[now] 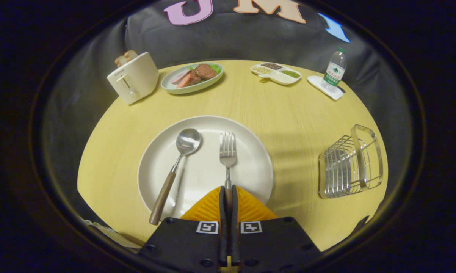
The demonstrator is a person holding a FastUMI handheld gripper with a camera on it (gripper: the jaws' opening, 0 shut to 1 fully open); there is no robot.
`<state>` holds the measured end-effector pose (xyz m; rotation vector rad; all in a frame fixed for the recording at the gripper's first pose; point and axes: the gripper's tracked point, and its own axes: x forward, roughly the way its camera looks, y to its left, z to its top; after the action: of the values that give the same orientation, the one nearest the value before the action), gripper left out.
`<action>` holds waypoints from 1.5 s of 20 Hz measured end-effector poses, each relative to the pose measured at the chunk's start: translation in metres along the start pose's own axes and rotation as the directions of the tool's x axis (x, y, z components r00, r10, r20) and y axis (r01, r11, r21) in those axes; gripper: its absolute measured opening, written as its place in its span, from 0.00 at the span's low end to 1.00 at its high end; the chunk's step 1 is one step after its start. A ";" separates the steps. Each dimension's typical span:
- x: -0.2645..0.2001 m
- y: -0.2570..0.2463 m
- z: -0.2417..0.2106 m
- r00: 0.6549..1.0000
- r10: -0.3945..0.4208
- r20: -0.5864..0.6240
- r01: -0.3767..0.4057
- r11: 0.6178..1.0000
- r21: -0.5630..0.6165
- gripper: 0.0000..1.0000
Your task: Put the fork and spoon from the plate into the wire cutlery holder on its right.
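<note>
A white round plate [250, 167] lies on the yellow wooden table just ahead of my fingers. On its left half rests a spoon [176, 167] with a wooden handle, bowl pointing away from me. A fork [228, 151] lies on the plate's right half, tines away from me. My gripper [228, 189] is shut on the fork's wooden handle, both fingers pressing its sides at the plate's near rim. The wire cutlery holder [349, 163] stands to the right of the plate, apart from it.
At the back of the table stand a cream toaster [133, 77] with bread in it, a plate of meat and vegetables [193, 77], a divided dish of grains [276, 72] and a water bottle [334, 70] on a white coaster. Bare tabletop lies between plate and holder.
</note>
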<state>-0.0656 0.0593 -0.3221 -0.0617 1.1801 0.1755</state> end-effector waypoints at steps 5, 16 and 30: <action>-0.022 -0.007 0.014 1.000 0.005 0.014 -0.005 1.000 0.001 0.07; -0.085 -0.063 0.038 1.000 0.009 -0.002 -0.008 0.997 0.073 0.07; -0.125 -0.162 0.017 0.995 -0.060 -0.085 0.074 0.982 0.174 0.07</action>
<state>-0.0688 -0.1104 -0.2069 0.0477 1.2667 0.0083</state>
